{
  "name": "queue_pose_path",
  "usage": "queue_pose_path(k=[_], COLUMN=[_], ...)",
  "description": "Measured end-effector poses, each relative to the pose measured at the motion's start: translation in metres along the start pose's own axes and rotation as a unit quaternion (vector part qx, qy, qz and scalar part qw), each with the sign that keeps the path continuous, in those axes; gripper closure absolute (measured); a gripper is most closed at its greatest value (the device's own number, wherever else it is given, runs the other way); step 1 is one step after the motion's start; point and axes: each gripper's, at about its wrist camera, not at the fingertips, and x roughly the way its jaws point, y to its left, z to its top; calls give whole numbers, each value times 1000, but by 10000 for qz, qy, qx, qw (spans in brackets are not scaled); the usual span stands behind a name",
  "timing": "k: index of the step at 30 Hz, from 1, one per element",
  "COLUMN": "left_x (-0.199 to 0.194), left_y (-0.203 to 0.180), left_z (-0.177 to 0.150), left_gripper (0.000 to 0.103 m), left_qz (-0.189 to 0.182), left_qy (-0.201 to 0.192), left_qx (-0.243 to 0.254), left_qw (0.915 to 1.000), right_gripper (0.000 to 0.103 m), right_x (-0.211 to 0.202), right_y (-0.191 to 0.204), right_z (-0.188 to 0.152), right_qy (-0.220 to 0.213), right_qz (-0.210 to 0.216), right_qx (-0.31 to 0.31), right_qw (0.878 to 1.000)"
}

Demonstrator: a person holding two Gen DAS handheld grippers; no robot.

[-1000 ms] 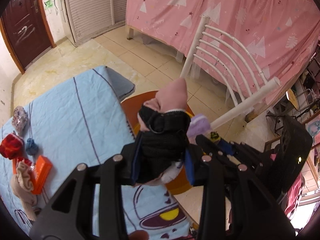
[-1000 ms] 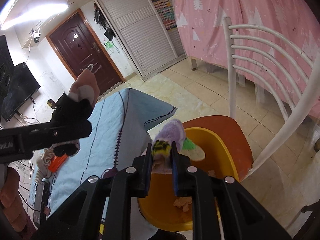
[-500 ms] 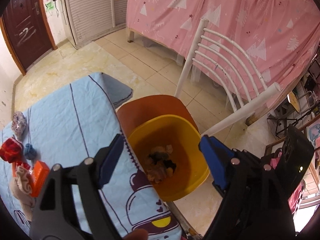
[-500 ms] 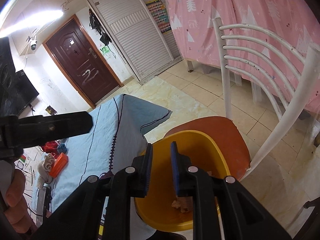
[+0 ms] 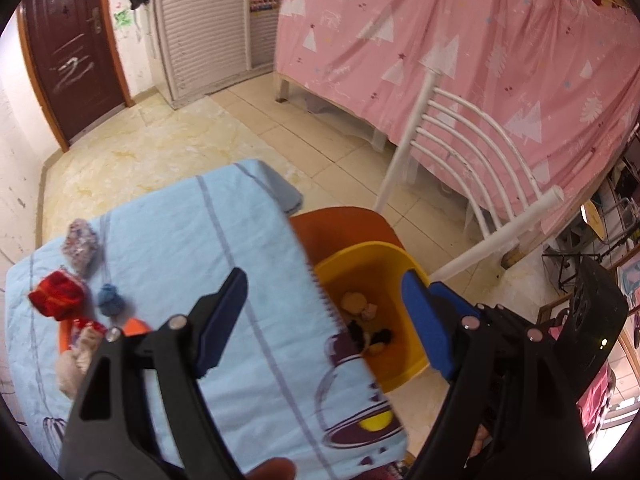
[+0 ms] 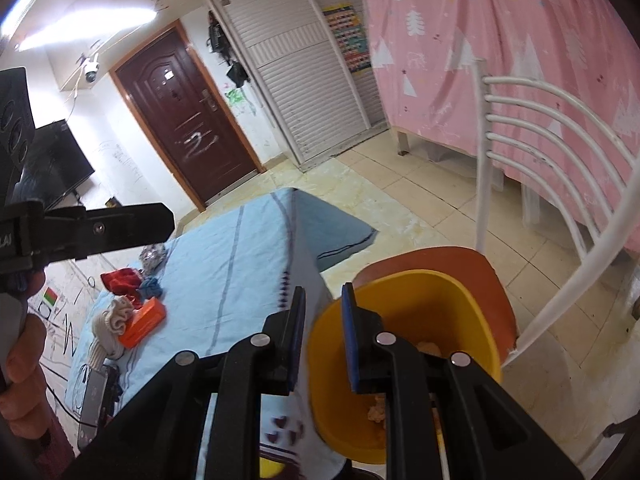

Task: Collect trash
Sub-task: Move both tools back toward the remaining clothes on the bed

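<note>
The left gripper (image 5: pixel 324 320) stands wide apart and empty. One second ago its jaws clamped a dark bundle with a pink top; half a second ago they were already open with nothing between them, and they are at that same spread now. The bundle lies at the bottom of the yellow bin (image 5: pixel 404 256), among the other scraps there: release complete.

The right gripper (image 6: pixel 322 332) is nearly closed, a narrow gap showing between its blue pads, and holds nothing. One second ago it pinched a small purple and green piece over the bin; that piece is gone from the jaws, so it is judged to be in the bin as well, though the right wrist view shows only a few pale scraps past the rim.

The bin sits on the orange seat of the white chair (image 5: pixel 472 148), just beside the right edge of the table, which is covered by a light blue cloth (image 5: pixel 180 232).

Both views are now pulled back from the bin, with more of the tabletop in frame than half a second ago.

Remaining work, as judged: several items lie near the far left corner of the cloth, well apart from the bin. These are a red cloth lump (image 5: pixel 56 294), a small blue knot (image 5: pixel 110 300), a speckled pouch (image 5: pixel 80 240), an orange box (image 6: pixel 144 322) and a cream fabric piece (image 6: pixel 114 320). The next pickup is expected there.
</note>
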Motion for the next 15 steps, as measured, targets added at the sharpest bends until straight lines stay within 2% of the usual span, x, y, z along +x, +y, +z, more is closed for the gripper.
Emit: queue_pose_path(k=[10, 11, 12, 13, 14, 15], left_x=[-40, -43, -46, -48, -50, -53], left_y=[92, 100, 110, 119, 126, 134], left_z=[-11, -11, -12, -13, -13, -14], left_gripper=[27, 27, 27, 27, 27, 27], left_qz=[614, 667, 735, 774, 818, 894], left_qy=[-201, -213, -221, -225, -234, -251], left_qx=[-229, -248, -276, -300, -318, -324], left_qw=[9976, 9972, 9967, 9963, 9959, 9952], right_gripper=[89, 82, 65, 54, 35, 26], right_x=[25, 28, 31, 34, 35, 36], right_y=[65, 70, 77, 84, 90, 96], right_z=[10, 12, 13, 14, 15, 16], right_qy=[79, 93, 107, 106, 89, 47], right_qz=[268, 271, 277, 315, 373, 454], right_qx=[-360, -405, -452, -489, -509, -528], right_qw=[9990, 9988, 9985, 9982, 9980, 9976])
